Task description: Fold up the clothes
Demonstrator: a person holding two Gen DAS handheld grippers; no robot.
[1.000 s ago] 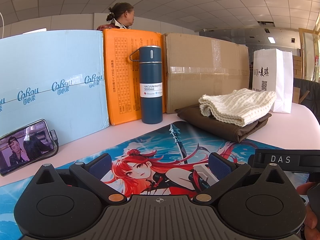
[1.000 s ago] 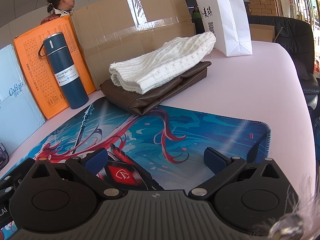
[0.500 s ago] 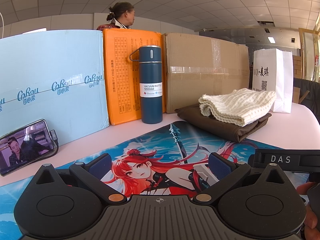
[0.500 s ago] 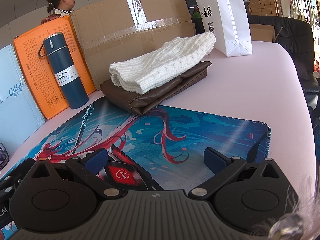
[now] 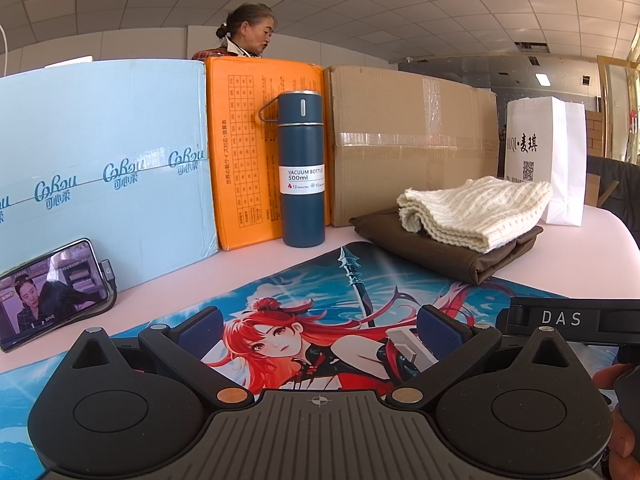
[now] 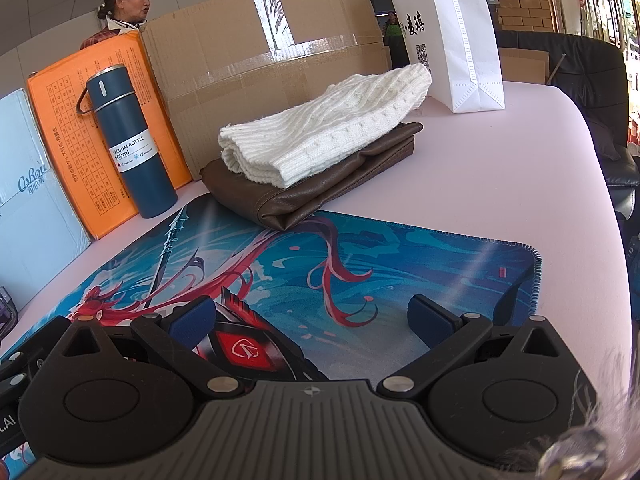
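Already both folded clothes, white sweater (image 6: 320, 128) atop brown garment (image 6: 316, 188), sat upper centre of frame, well apart from grippers. Left gripper (image 5: 320, 330) and right gripper (image 6: 316, 316) gaped empty over mat (image 6: 400, 260). Risk: careless grab topples stack, knocks nearby bottle (image 6: 128, 140).
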